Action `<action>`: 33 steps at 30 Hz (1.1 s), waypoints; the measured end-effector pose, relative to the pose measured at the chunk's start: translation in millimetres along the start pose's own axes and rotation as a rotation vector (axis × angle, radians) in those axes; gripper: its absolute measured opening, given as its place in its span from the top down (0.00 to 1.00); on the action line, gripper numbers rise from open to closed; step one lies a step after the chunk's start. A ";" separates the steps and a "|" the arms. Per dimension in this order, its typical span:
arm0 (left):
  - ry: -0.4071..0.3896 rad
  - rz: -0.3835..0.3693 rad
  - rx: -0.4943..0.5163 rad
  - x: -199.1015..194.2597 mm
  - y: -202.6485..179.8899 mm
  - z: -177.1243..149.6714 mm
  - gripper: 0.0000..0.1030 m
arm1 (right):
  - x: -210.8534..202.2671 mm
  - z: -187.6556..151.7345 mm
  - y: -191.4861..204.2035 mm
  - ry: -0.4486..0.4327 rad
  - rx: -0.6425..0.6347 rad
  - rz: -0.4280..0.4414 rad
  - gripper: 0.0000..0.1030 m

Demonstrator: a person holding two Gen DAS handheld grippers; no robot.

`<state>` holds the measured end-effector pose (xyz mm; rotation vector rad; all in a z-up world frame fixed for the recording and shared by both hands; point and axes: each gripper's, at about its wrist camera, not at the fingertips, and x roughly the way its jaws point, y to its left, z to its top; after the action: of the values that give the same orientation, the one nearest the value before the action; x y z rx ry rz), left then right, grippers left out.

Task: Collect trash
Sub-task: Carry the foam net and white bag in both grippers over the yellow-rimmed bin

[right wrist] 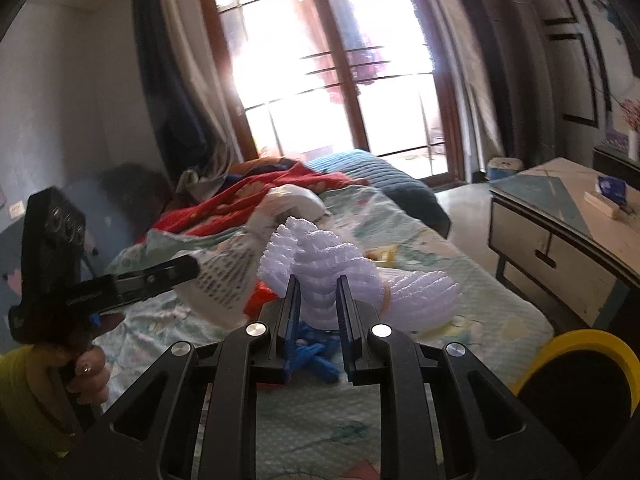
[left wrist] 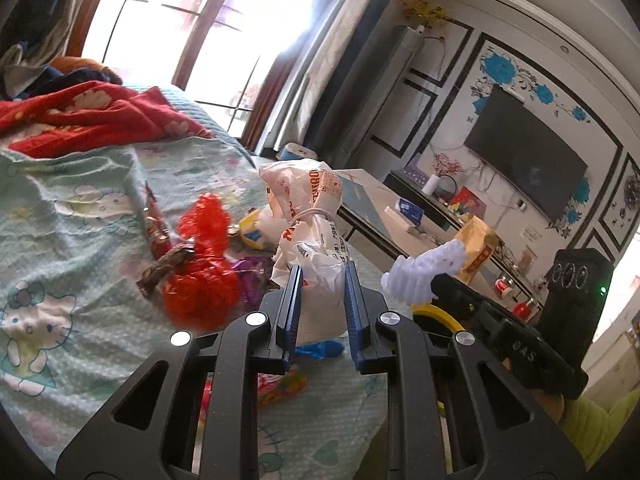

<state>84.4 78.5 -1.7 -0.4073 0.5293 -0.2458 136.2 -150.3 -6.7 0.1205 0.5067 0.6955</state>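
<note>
My left gripper (left wrist: 323,276) is shut on a crumpled white plastic bag with orange print (left wrist: 312,208), held up above the bed. My right gripper (right wrist: 317,284) is shut on a white foam fruit net (right wrist: 420,296). In the left wrist view the foam net (left wrist: 424,272) sticks out at the right. In the right wrist view the left gripper (right wrist: 188,268) and its bag (right wrist: 228,280) are at the left. A red plastic bag (left wrist: 204,280), a brown wrapper (left wrist: 166,270), a purple wrapper (left wrist: 252,272) and a blue scrap (right wrist: 316,352) lie on the bedsheet.
A yellow-rimmed black bin (right wrist: 580,364) stands at the bed's near right. A red blanket (left wrist: 100,112) is heaped at the bed's far end. A low table (right wrist: 560,232) stands to the right across a strip of floor, below a wall-mounted TV (left wrist: 528,160).
</note>
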 end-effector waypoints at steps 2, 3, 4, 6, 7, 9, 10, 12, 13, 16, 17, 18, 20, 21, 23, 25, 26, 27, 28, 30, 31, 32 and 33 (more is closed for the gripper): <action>0.000 -0.008 0.014 2.0 -7.2 -0.6 0.86 | -6.5 1.2 -9.4 -0.007 0.033 -0.011 0.83; 0.001 -0.011 0.020 2.4 -9.7 -1.7 0.86 | -10.3 1.8 -14.5 -0.010 0.048 -0.017 0.83; 0.003 -0.017 0.028 4.3 -13.2 -2.4 0.86 | -13.9 2.1 -19.0 -0.014 0.059 -0.025 0.83; 0.009 -0.025 0.041 7.3 -20.3 -3.9 0.86 | -22.4 3.5 -28.7 -0.023 0.085 -0.045 0.83; 0.015 -0.032 0.049 10.2 -25.0 -4.8 0.86 | -25.0 4.4 -31.7 -0.024 0.094 -0.050 0.83; 0.021 -0.041 0.061 13.3 -32.9 -6.4 0.86 | -33.6 4.9 -40.1 -0.032 0.103 -0.075 0.83; 0.025 -0.049 0.071 15.7 -37.6 -7.9 0.86 | -39.4 4.5 -44.9 -0.039 0.105 -0.089 0.83; 0.037 -0.060 0.091 20.6 -45.1 -10.4 0.86 | -47.3 4.0 -52.5 -0.046 0.112 -0.109 0.83; 0.045 -0.069 0.102 23.8 -50.8 -11.9 0.86 | -52.1 3.7 -58.1 -0.051 0.118 -0.120 0.83; 0.064 -0.089 0.126 33.3 -61.2 -16.1 0.86 | -63.2 3.5 -69.6 -0.061 0.136 -0.148 0.83; 0.069 -0.095 0.132 35.9 -64.7 -17.4 0.86 | -66.2 2.8 -73.4 -0.063 0.142 -0.155 0.83; 0.073 -0.101 0.137 38.7 -68.2 -19.5 0.86 | -70.3 2.2 -78.1 -0.068 0.152 -0.164 0.83; 0.083 -0.115 0.152 45.7 -77.0 -22.4 0.86 | -77.2 0.6 -85.7 -0.073 0.169 -0.175 0.83; 0.088 -0.121 0.159 48.9 -81.2 -23.8 0.86 | -81.4 -0.5 -90.3 -0.077 0.178 -0.185 0.83; 0.096 -0.133 0.169 54.4 -88.1 -25.8 0.86 | -87.3 -0.9 -97.4 -0.082 0.193 -0.199 0.83; 0.102 -0.145 0.177 59.5 -96.8 -28.0 0.86 | -92.8 -2.2 -103.0 -0.087 0.211 -0.212 0.83; 0.106 -0.151 0.182 62.5 -101.4 -29.4 0.86 | -96.3 -3.8 -107.3 -0.089 0.223 -0.218 0.83; 0.110 -0.156 0.185 65.1 -105.1 -29.8 0.86 | -99.7 -5.4 -111.5 -0.092 0.235 -0.224 0.83; 0.115 -0.162 0.190 68.3 -108.7 -31.2 0.86 | -103.0 -6.9 -115.8 -0.095 0.247 -0.232 0.83; 0.128 -0.172 0.201 74.8 -115.7 -34.6 0.86 | -108.1 -7.5 -123.3 -0.099 0.268 -0.243 0.83; 0.132 -0.176 0.204 76.5 -118.3 -36.0 0.86 | -110.8 -8.8 -127.2 -0.102 0.280 -0.250 0.83; 0.138 -0.180 0.208 78.8 -121.5 -38.1 0.86 | -112.8 -9.2 -130.6 -0.103 0.288 -0.255 0.83; 0.144 -0.183 0.213 81.4 -124.4 -39.7 0.86 | -115.6 -10.5 -134.9 -0.106 0.298 -0.261 0.83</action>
<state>116.1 -71.6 -14.4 -0.2314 0.6010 -0.5063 134.3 -328.2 -5.5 0.3621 0.5113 0.3531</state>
